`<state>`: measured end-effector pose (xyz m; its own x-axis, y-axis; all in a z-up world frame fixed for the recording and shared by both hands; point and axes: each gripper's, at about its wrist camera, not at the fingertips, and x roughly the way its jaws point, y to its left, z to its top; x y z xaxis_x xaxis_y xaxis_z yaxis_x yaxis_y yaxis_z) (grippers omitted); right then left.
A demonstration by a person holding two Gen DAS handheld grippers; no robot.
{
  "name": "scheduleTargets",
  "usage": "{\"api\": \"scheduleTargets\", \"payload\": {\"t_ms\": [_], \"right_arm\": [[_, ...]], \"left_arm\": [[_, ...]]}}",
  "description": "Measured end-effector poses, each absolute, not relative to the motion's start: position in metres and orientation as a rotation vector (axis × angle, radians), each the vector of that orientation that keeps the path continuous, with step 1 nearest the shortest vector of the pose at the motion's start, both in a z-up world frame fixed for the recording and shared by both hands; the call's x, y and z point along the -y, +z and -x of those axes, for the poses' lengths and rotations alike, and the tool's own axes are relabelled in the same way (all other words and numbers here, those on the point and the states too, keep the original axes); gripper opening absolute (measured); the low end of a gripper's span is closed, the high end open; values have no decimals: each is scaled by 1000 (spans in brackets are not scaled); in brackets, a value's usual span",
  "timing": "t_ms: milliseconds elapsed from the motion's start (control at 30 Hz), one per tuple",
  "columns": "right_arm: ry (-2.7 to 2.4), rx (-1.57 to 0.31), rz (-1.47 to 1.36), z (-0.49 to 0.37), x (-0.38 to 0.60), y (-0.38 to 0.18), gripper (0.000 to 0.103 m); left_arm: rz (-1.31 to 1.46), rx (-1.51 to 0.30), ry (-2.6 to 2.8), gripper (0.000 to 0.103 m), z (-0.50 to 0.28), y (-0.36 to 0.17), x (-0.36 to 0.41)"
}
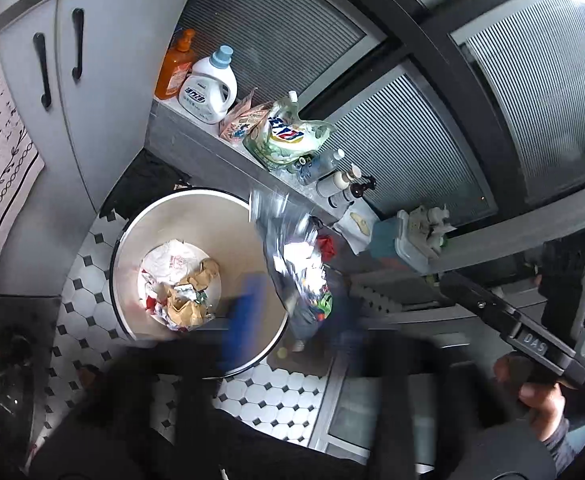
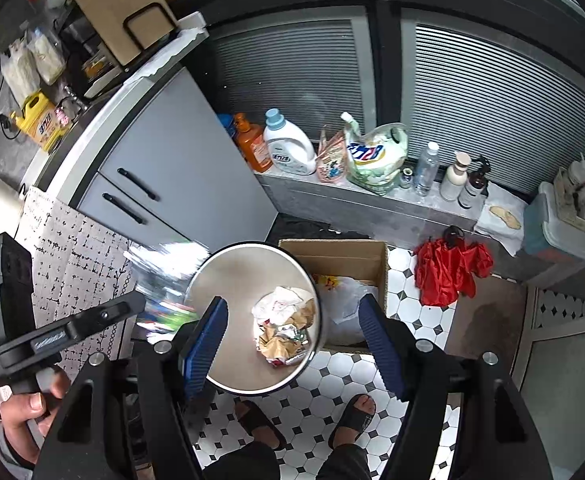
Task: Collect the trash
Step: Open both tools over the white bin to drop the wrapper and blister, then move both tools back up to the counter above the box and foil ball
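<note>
both grippers spread open with nothing between the pads: right gripper (image 2: 292,344) hangs above the round bin (image 2: 228,376), left gripper (image 1: 292,320) is motion-blurred at the bin's rim. crumpled wrappers (image 2: 286,332) lie in the bin bottom. a shiny foil bag (image 1: 292,264), smeared by blur, is just outside the rim, touching neither gripper.

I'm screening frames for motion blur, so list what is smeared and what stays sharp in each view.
Left wrist view: the shiny foil bag over the round trash bin is streaked, and the left gripper smears into blue and black; the ledge's white detergent bottle stays crisp. Right wrist view: the right gripper is sharp with open jaws; only the foil bag at left blurs.
</note>
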<state>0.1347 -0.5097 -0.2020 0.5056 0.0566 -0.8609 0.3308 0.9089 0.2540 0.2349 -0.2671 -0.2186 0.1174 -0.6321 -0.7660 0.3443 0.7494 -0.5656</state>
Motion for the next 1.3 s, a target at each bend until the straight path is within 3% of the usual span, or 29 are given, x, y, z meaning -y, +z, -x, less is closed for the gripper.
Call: {"api": "scheduleTargets", "payload": {"t_ms": [500,767,933,1300], "right_arm": [[-102,-995,-430,-143,494,-188,68],[4,-961,-393,-171,446,-168,84],[75,-916,-369,-191,407,-150,95],[238,-889,-315,-239,316,-126,95]], "left_arm": [[333,-1142,-572,83,-241,-184,205],[351,-1027,-421,97,-242,-149,138],[362,-963,-343,97,-240,-127,89],[412,-841,-128,97,-225,-95,-26]]}}
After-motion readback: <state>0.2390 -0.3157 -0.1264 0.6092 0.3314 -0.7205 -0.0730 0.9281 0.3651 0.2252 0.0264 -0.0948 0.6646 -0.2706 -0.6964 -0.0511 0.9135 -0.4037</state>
